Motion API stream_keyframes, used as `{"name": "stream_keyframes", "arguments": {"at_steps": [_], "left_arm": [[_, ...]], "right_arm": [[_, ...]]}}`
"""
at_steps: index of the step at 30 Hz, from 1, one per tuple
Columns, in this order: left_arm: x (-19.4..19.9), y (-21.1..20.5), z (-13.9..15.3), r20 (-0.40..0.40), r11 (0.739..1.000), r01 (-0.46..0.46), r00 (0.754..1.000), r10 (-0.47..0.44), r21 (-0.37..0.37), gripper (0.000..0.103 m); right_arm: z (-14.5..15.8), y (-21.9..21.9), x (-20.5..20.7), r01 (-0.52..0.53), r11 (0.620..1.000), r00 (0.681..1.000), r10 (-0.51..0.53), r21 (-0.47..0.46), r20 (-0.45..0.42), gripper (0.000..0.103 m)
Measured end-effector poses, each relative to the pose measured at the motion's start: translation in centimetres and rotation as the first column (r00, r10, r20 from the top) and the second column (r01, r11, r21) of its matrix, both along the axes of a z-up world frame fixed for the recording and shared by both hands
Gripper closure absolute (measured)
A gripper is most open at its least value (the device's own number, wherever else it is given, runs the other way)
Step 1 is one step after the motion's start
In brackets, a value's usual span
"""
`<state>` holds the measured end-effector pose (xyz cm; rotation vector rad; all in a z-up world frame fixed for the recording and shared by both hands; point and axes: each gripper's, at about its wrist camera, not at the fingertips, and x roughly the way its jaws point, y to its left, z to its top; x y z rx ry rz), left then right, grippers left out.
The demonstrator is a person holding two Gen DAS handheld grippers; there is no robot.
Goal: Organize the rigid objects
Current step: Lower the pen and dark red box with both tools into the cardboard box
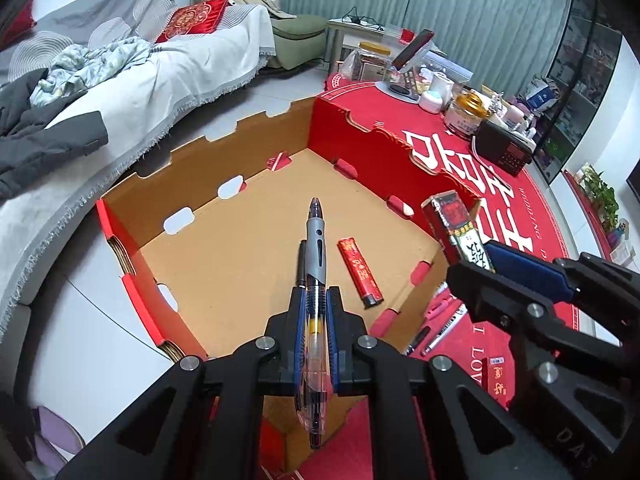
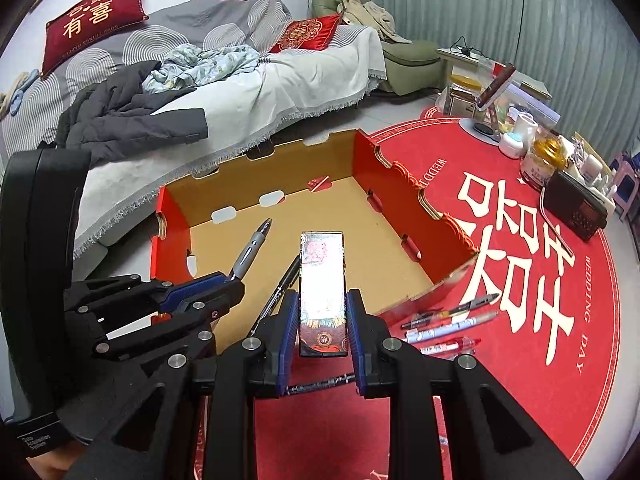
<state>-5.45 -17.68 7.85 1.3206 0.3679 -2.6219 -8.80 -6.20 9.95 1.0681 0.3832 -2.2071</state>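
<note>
Pens and small boxes are being gathered into an open cardboard tray (image 1: 132, 236) with red outer walls, which sits on a red round mat (image 2: 520, 360) printed with large white characters. Seen from the left wrist, the left gripper (image 1: 315, 300) has its blue pads pressed together on a clear pen with a grey grip (image 1: 315, 280), whose tip points toward 12 o'clock over the tray's brown floor. Just beside that pen, at its 9 o'clock, a black pen (image 1: 301, 264) lies on the tray floor, and at 3 o'clock a red lighter (image 1: 360, 272) lies there too, apart from both pens.

Further toward 3 o'clock in the same view, the right gripper (image 1: 476, 260) pinches a red, white and black patterned box (image 1: 448, 220) above the tray's right wall. From the right wrist the box (image 2: 322, 280) stands lengthwise between the blue pads, over the near part of the tray, its far end pointing to 12 o'clock.

Outside the tray, at 3 o'clock from the right gripper (image 2: 322, 320), several loose pens (image 2: 448, 320) lie on the mat. At 1 o'clock, near the mat's far edge, stand jars (image 2: 540, 160) and a black radio (image 2: 576, 208).
</note>
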Motion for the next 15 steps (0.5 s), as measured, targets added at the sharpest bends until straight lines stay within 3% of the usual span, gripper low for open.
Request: {"name": "stream_keyframes", "arguments": {"at_steps": [15], "left_arm": [[-2.9,-2.1,-2.1,0.069,0.999,-0.040,0.997,0.039,0.013,0.093]], "right_arm": [[-1.2,-1.7,-2.5,-0.002,0.999,1.000,0.002,0.034,0.019,0.078]]}}
